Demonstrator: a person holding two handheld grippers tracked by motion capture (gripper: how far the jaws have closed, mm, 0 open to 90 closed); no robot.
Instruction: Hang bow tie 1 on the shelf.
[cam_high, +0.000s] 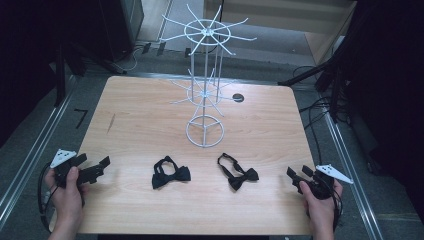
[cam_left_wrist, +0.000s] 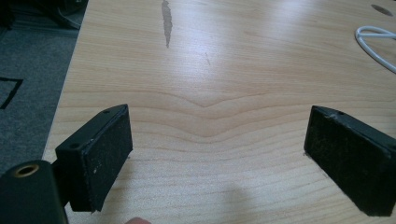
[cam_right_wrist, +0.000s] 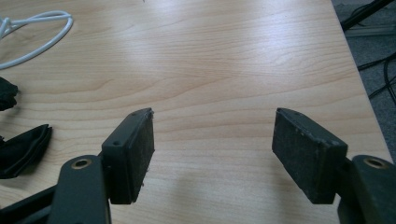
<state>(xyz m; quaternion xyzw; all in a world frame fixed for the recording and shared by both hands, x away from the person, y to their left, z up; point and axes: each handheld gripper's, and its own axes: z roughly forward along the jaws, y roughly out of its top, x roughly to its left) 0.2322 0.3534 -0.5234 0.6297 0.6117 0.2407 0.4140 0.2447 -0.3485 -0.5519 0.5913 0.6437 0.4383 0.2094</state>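
Note:
Two black bow ties lie on the wooden table (cam_high: 140, 115) near its front: one (cam_high: 171, 173) left of centre, the other (cam_high: 237, 172) right of centre. A white wire rack (cam_high: 205, 85) with radiating hooks stands behind them in the middle. My left gripper (cam_high: 97, 168) rests at the front left corner, held by a hand, its jaws wide apart over bare wood (cam_left_wrist: 215, 140). My right gripper (cam_high: 299, 174) sits at the front right corner, open and empty (cam_right_wrist: 212, 149); the edge of a bow tie (cam_right_wrist: 21, 149) shows to its left.
A dark round hole (cam_high: 238, 97) marks the table behind the rack. The rack's ring base (cam_high: 205, 131) stands just behind the bow ties. Cables (cam_high: 315, 115) and dark stands line the floor on both sides. Metal rails (cam_high: 30, 155) run along the table's flanks.

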